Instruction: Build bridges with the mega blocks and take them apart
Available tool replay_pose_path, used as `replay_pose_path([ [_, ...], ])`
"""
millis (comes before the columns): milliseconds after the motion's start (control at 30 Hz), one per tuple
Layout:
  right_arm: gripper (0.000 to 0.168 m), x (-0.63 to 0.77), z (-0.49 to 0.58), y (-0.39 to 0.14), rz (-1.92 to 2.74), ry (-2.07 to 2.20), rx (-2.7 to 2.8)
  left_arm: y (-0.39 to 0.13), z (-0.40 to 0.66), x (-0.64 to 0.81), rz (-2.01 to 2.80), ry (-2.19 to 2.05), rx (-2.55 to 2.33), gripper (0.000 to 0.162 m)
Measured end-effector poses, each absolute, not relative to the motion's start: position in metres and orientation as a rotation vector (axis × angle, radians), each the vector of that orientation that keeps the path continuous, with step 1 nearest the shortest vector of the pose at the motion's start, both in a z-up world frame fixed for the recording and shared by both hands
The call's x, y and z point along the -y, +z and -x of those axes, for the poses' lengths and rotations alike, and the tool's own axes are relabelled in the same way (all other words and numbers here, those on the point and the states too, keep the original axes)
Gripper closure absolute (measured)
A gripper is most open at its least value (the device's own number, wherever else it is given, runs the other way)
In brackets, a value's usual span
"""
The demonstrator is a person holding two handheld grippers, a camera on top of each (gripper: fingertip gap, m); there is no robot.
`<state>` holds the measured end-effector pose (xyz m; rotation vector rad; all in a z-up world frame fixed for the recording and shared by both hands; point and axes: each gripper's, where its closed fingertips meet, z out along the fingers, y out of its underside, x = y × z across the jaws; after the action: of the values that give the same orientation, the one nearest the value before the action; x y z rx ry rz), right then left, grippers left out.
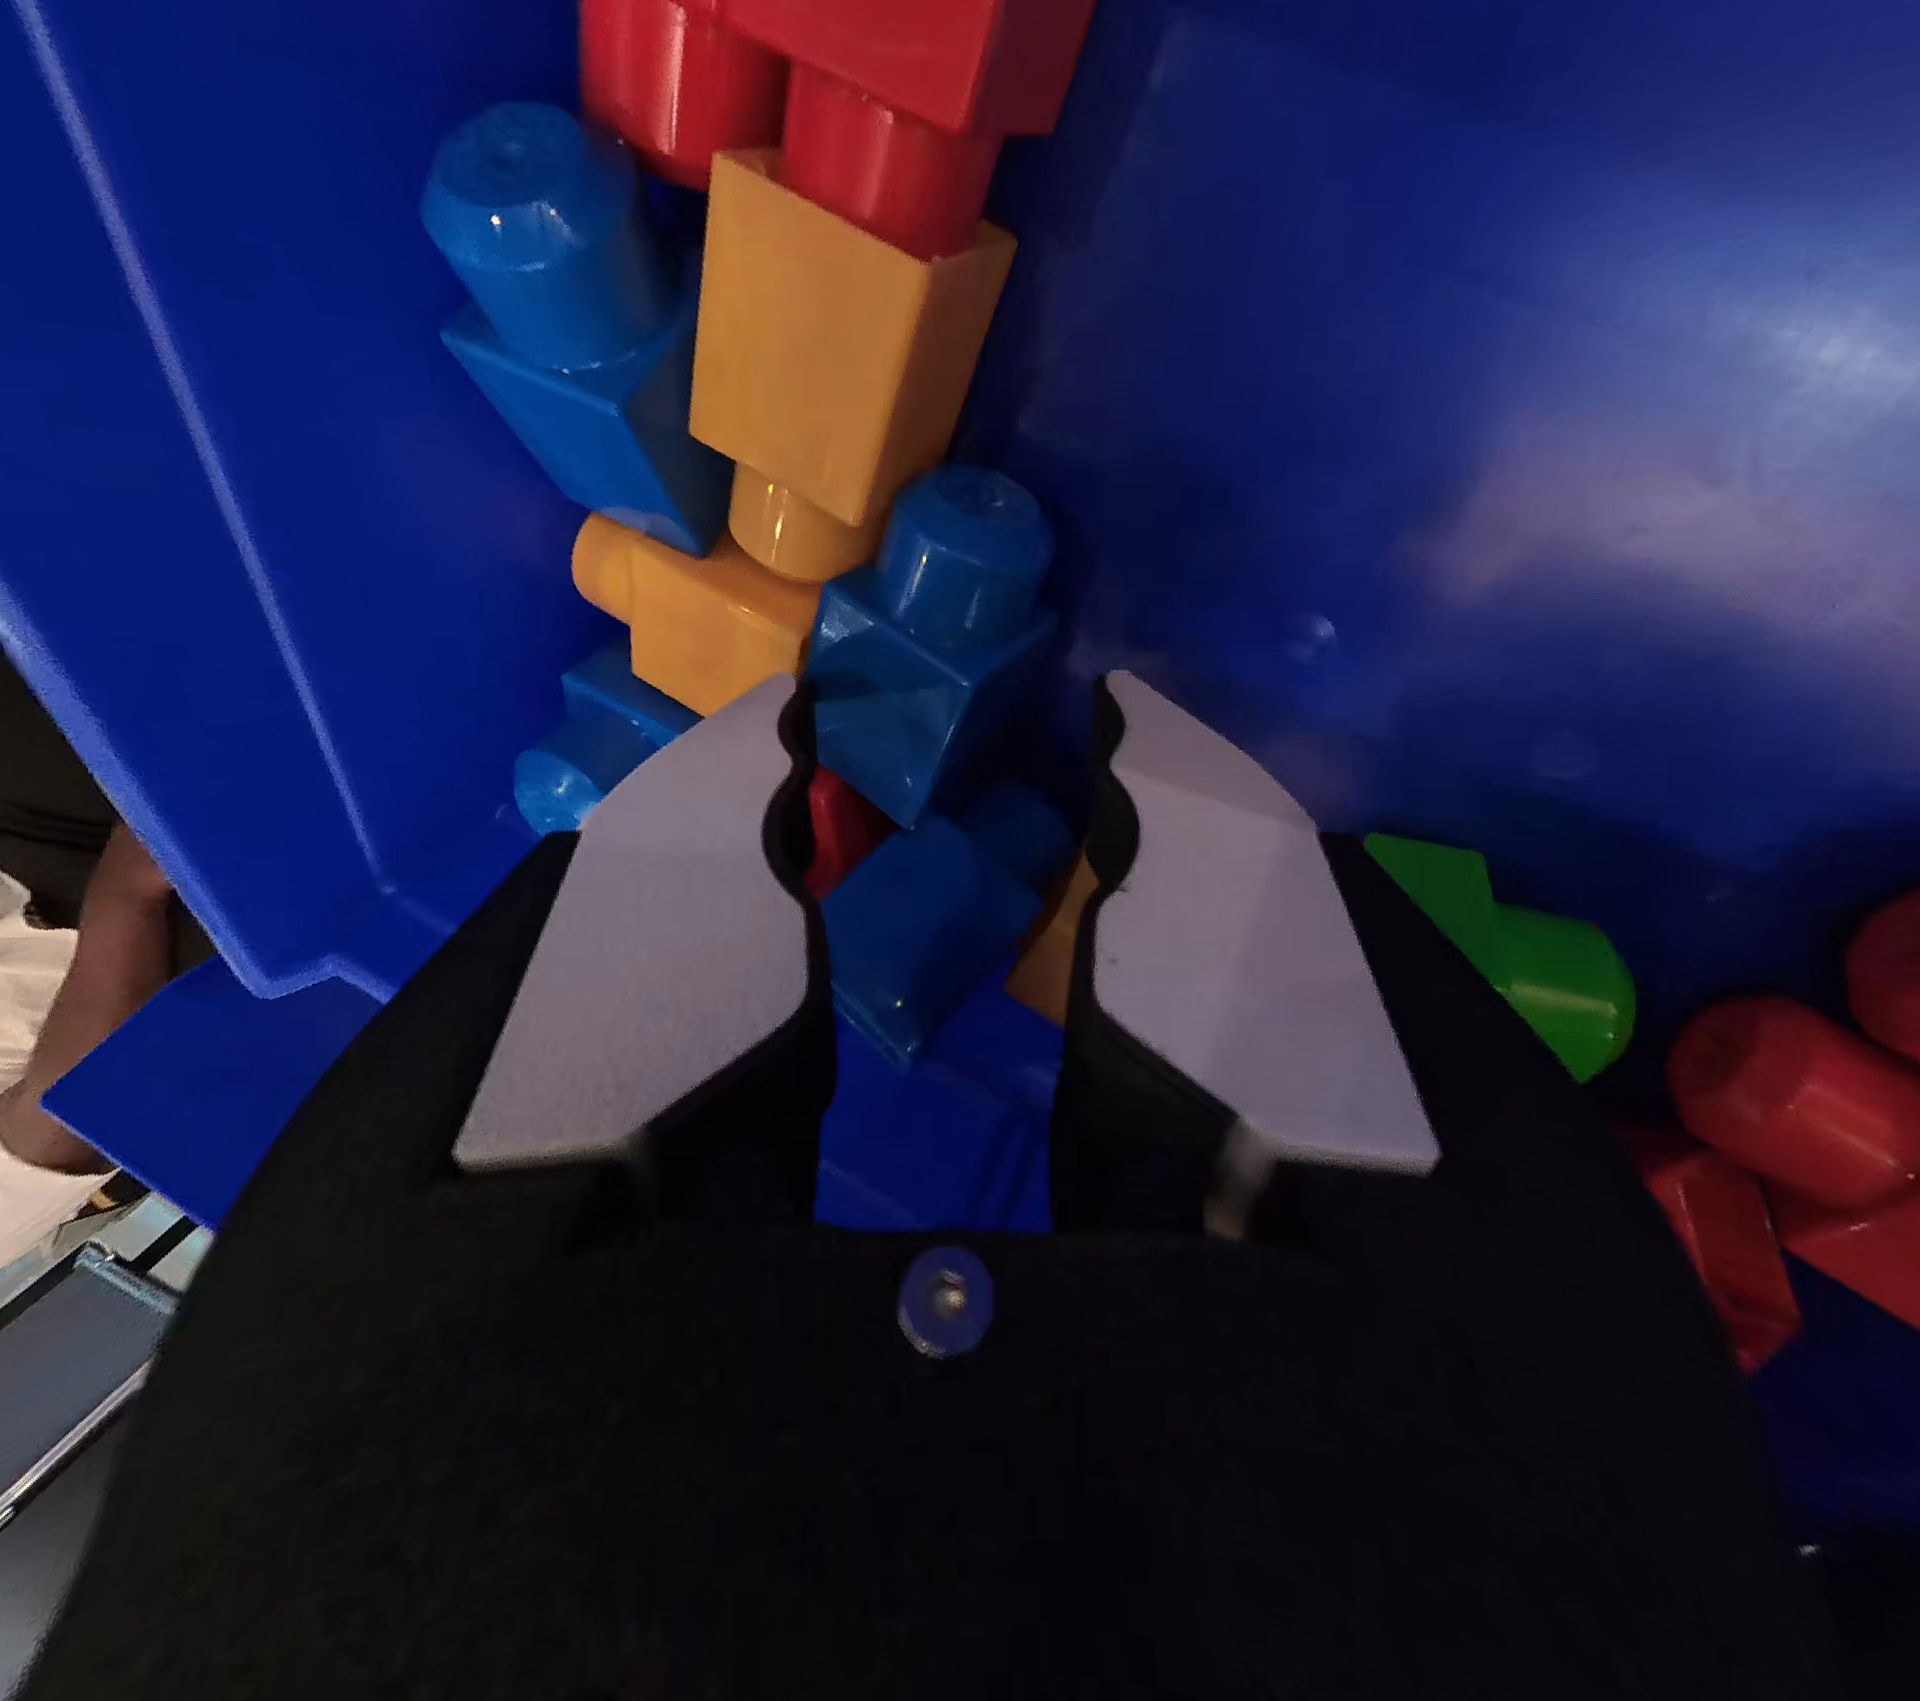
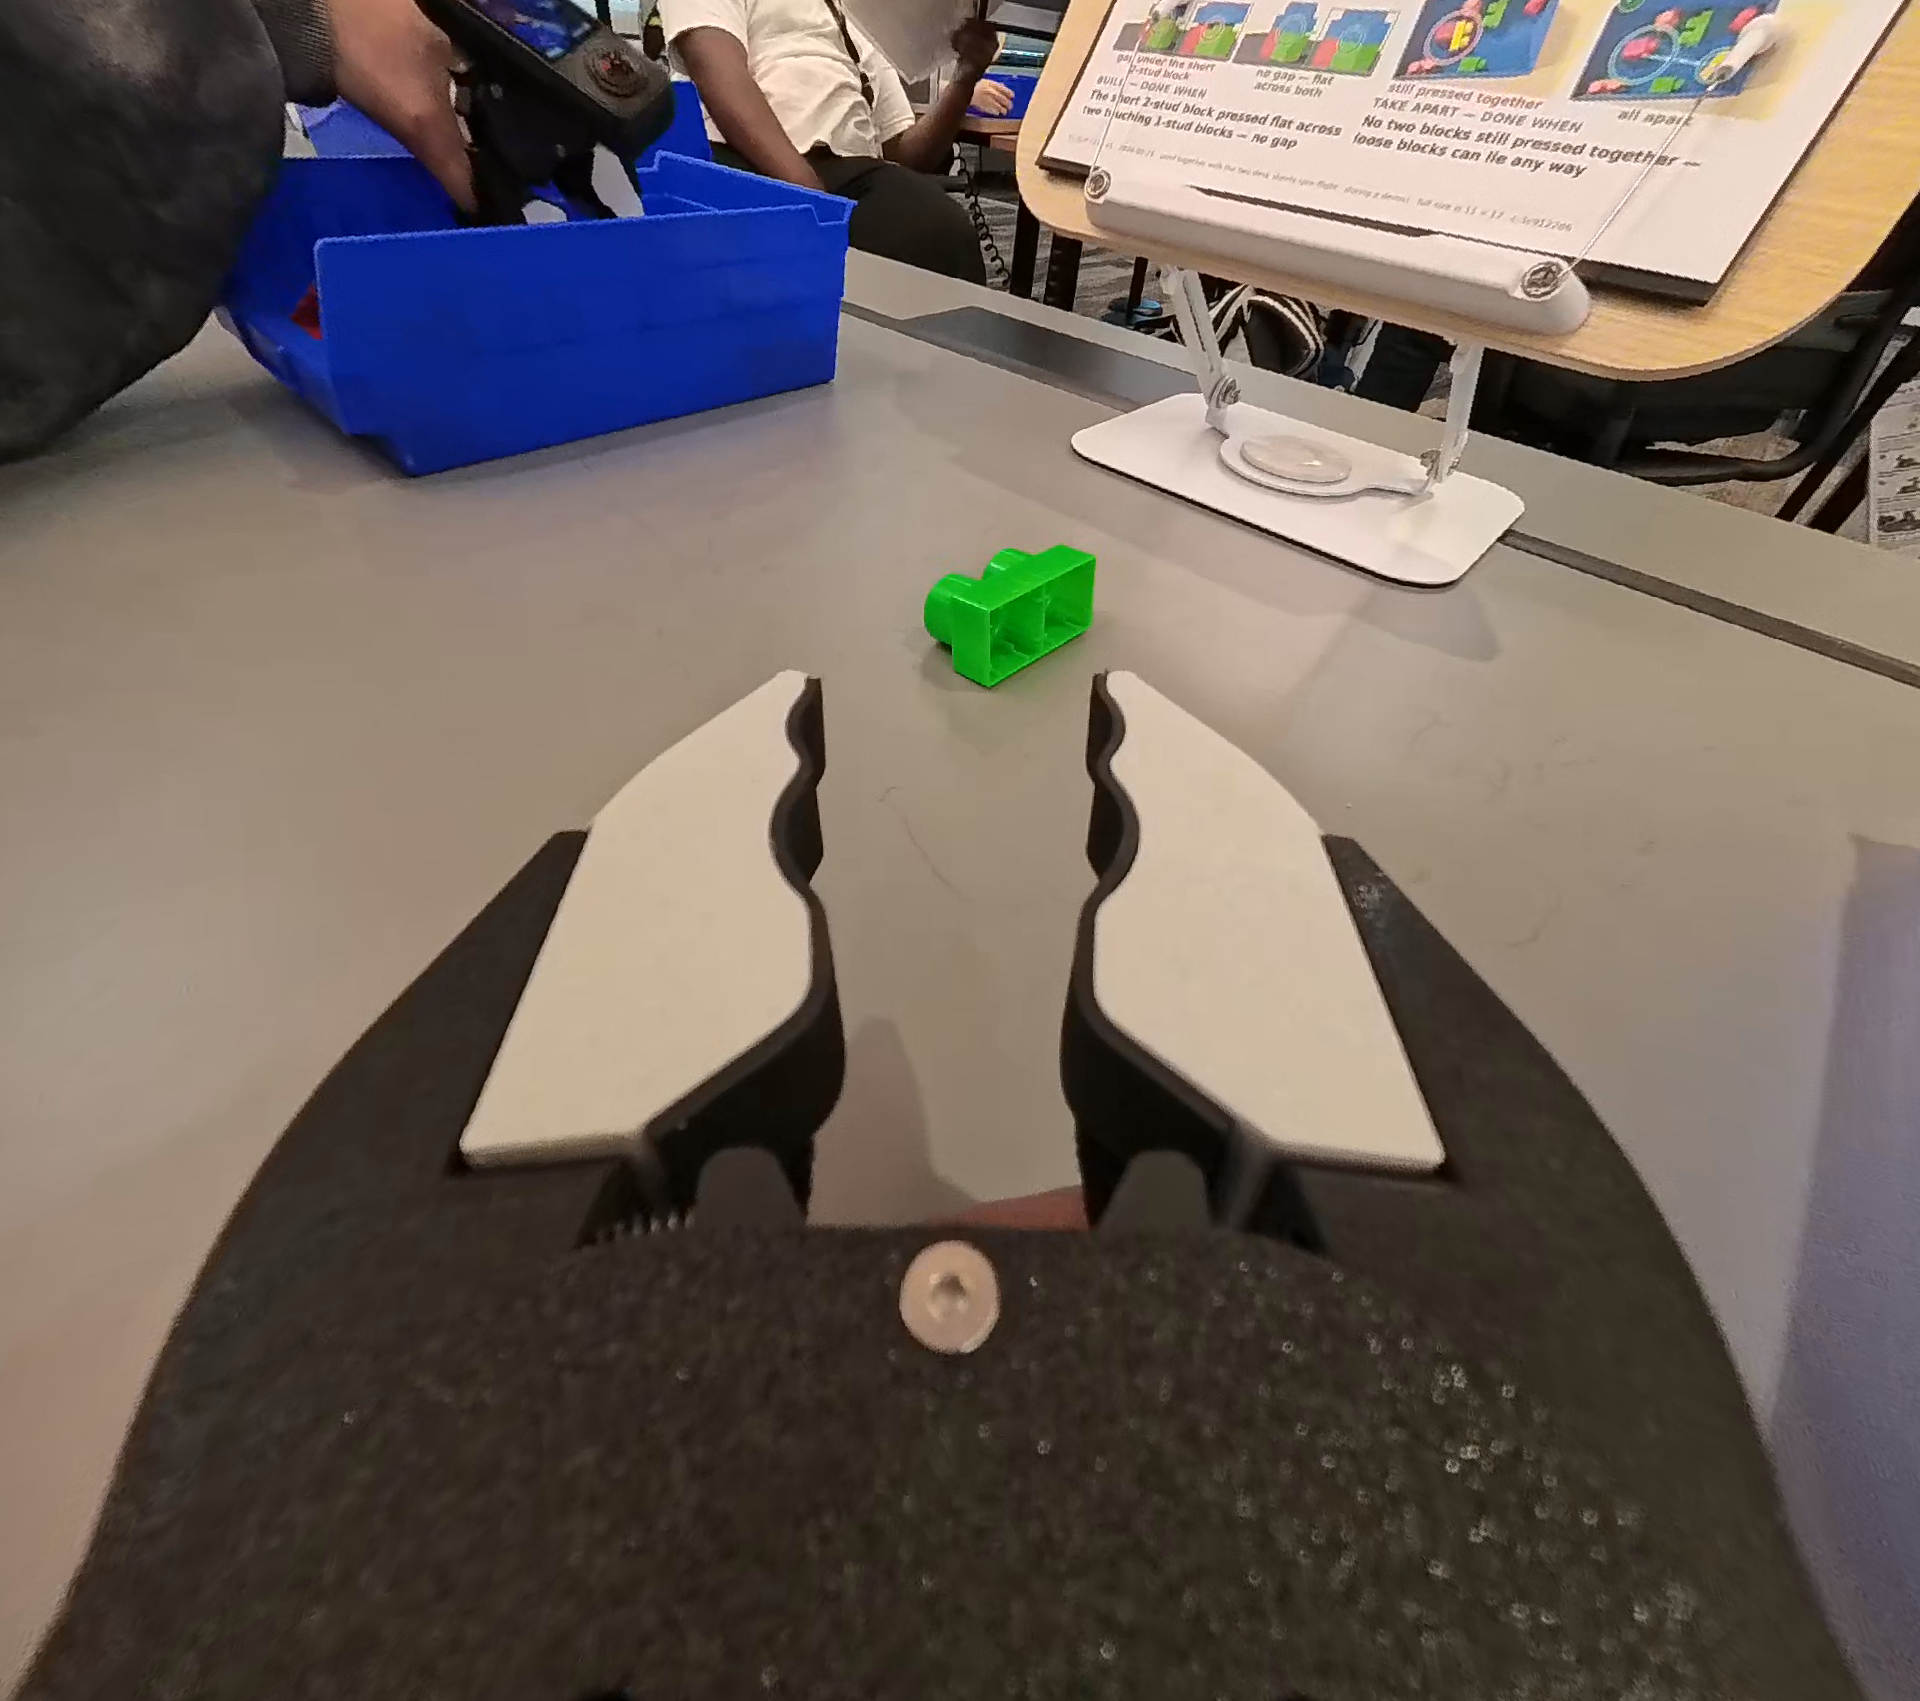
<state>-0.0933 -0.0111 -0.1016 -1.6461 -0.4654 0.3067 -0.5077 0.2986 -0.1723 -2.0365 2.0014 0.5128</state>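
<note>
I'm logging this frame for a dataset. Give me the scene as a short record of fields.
left gripper: open, inside the blue bin, over a small blue block
right gripper: open, empty, above the grey table
green block: alone on the table, on its side
bin contents: red, yellow, blue, green blocks
background: instruction sheet on stand

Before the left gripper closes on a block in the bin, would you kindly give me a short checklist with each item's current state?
1. Left gripper open: ok.
2. Small blue one-stud plastic block between its fingers: ok.
3. Block free of neighbours: not ok; the blue one-stud block with its round stud showing crowds it.
4. Left gripper inside the blue plastic bin: ok.
5. Right gripper open and empty: ok.
6. Green two-stud block lying alone on the grey table, on its side: ok.
</note>
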Motion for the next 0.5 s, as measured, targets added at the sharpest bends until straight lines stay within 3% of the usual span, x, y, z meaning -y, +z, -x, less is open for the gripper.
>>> replay_pose_path([
  [367,0.12,0.011,0.093,-0.101,1.644,0.307,0.463,-0.171,0.509,-0.302,1.879,0.668,-1.844,0.127],
  [500,0.12,0.011,0.093,-0.101,1.643,0.308,0.463,-0.167,0.505,-0.288,1.897,0.59,-1.785,0.142],
])
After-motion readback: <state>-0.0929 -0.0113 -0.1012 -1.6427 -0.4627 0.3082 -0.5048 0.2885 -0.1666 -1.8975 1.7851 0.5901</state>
